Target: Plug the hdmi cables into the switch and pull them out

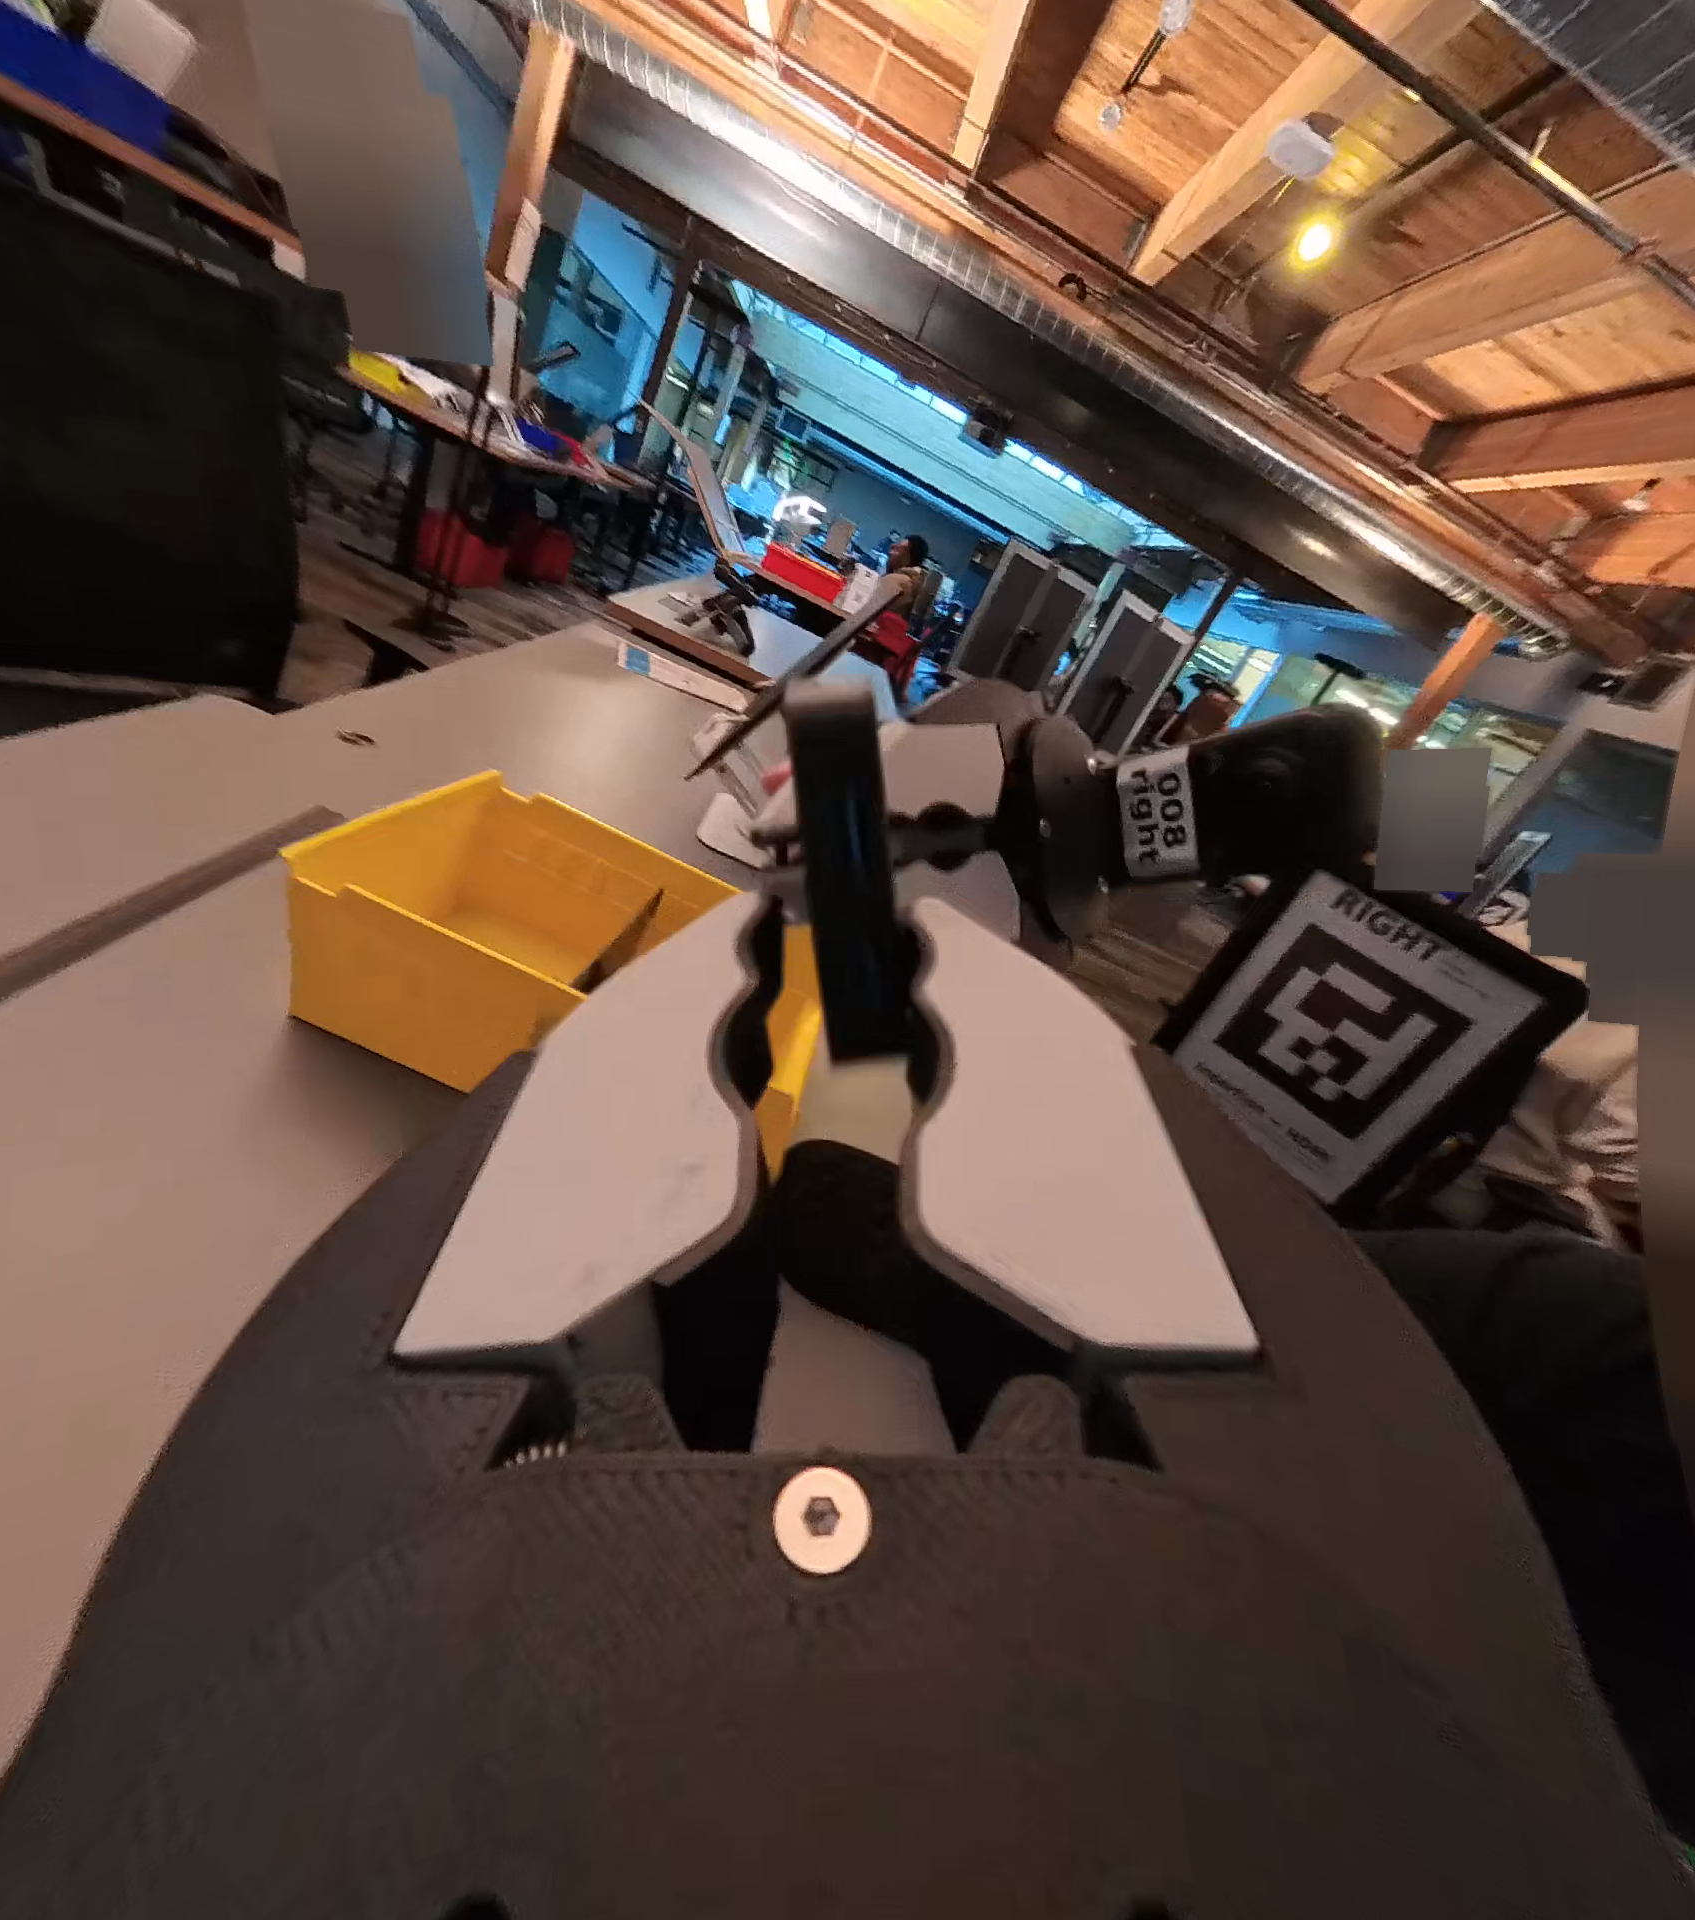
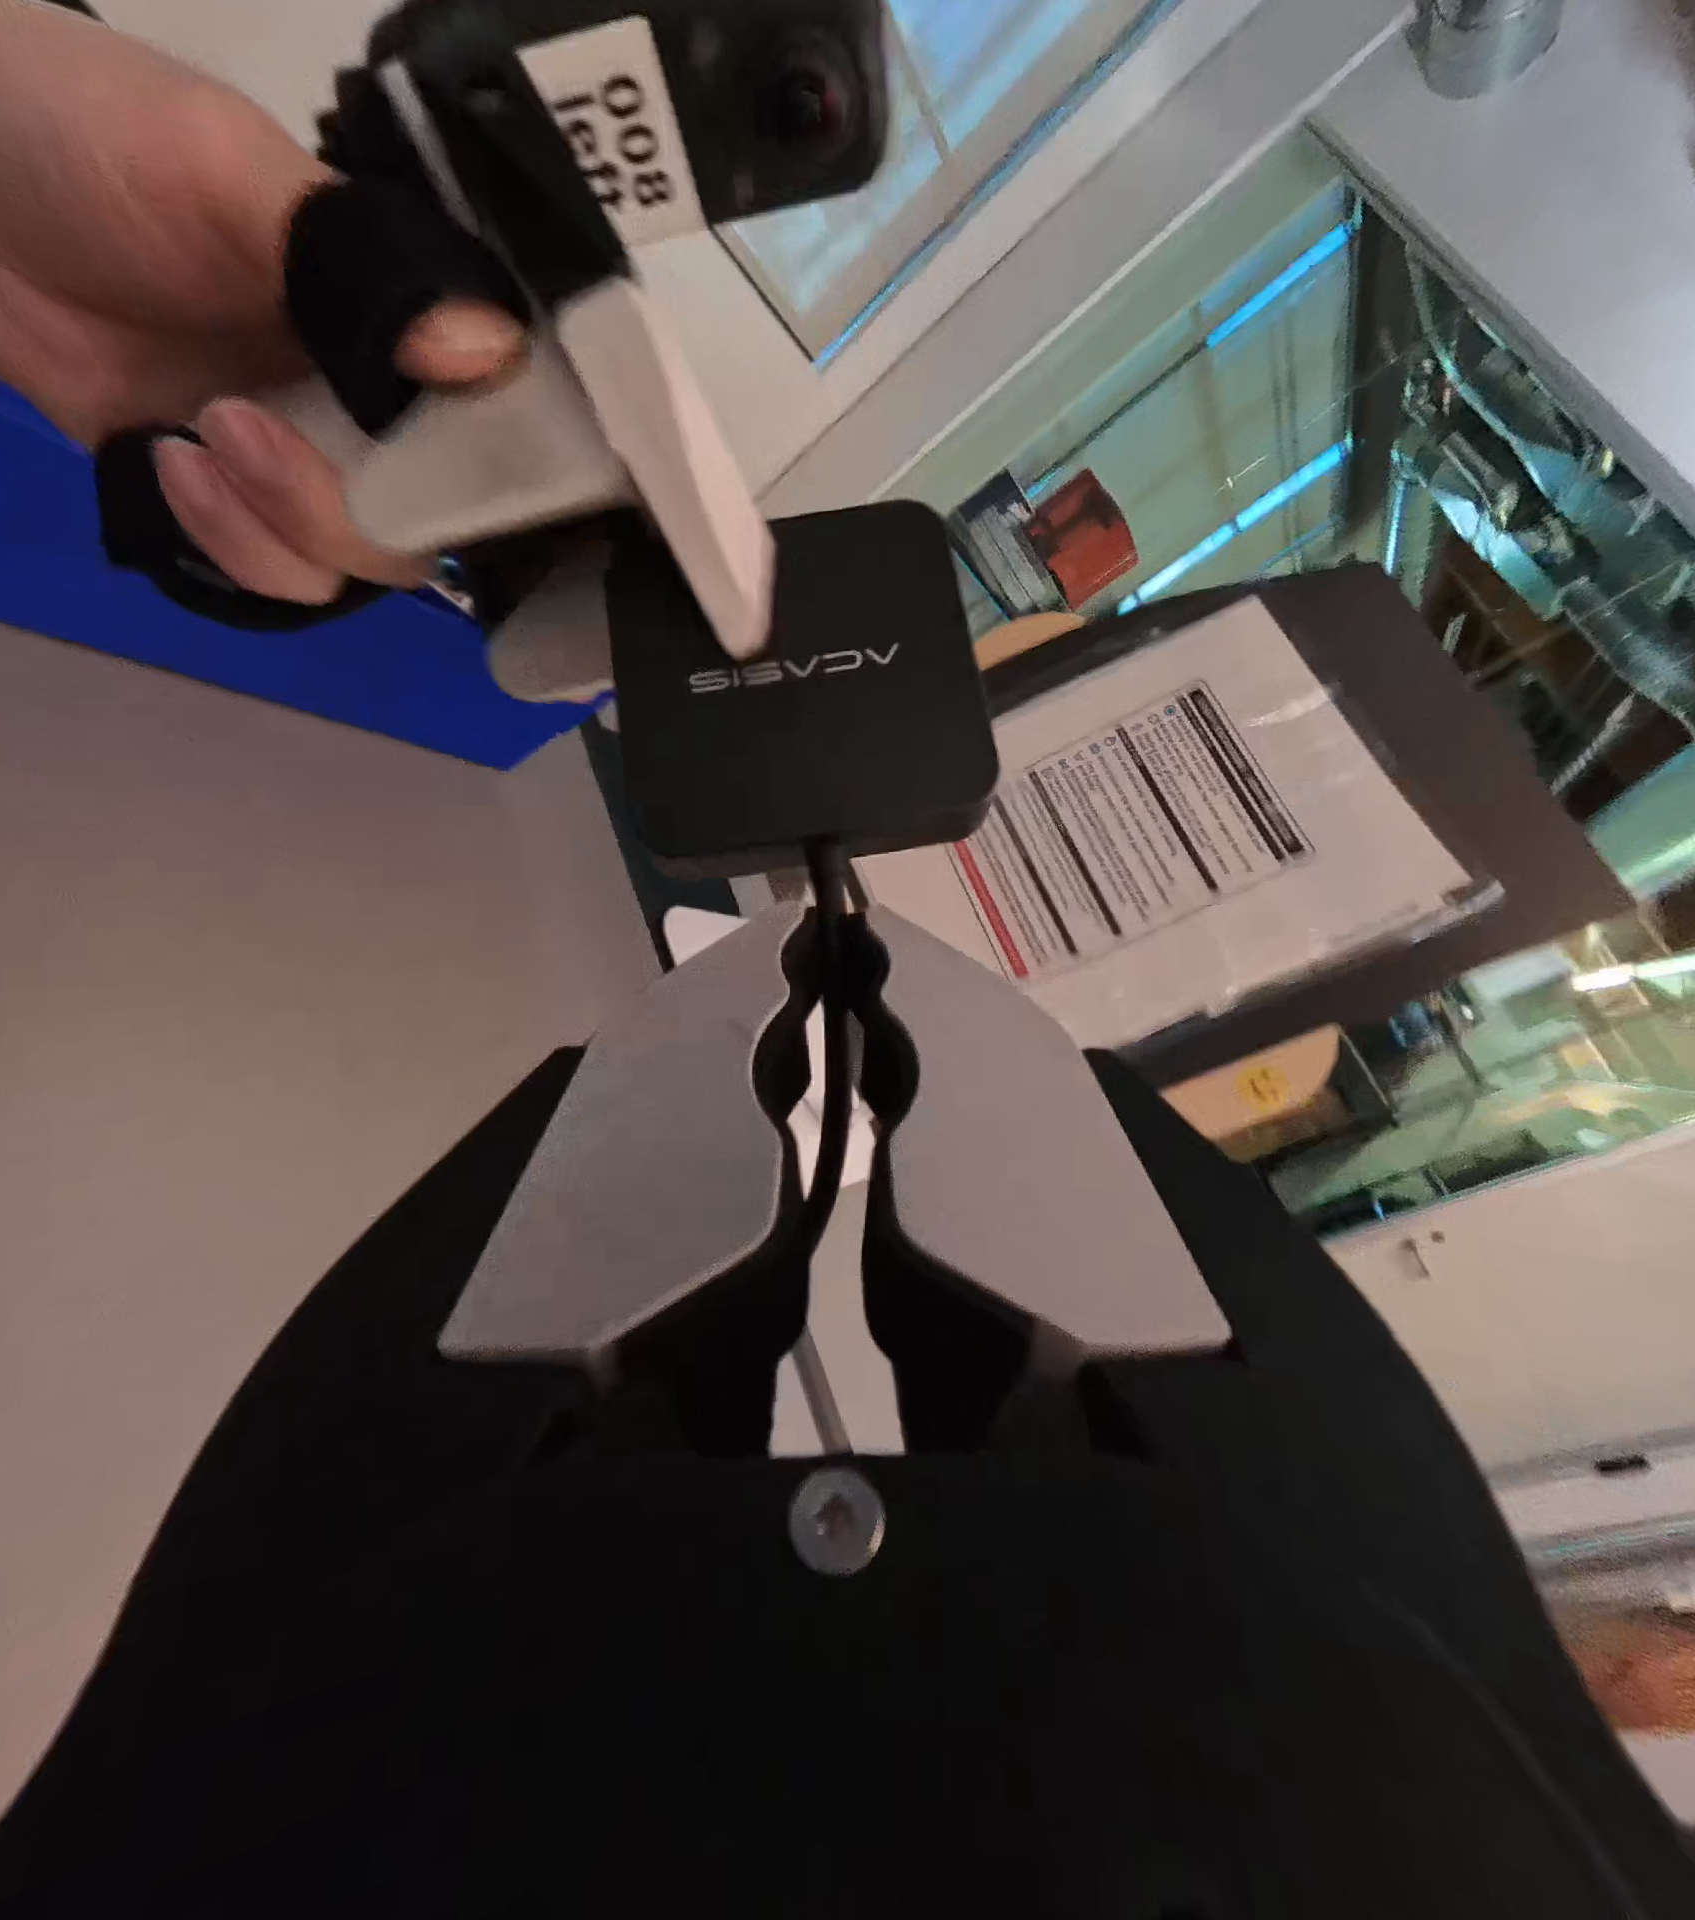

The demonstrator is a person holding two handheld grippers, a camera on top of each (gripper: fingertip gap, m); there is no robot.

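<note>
two grippers meet above a grey table with a yellow bin at its far left. left gripper is nearly closed, clamping the black switch edgewise. right gripper is nearly closed, pinching the switch's thin black cable just beneath it.
</note>
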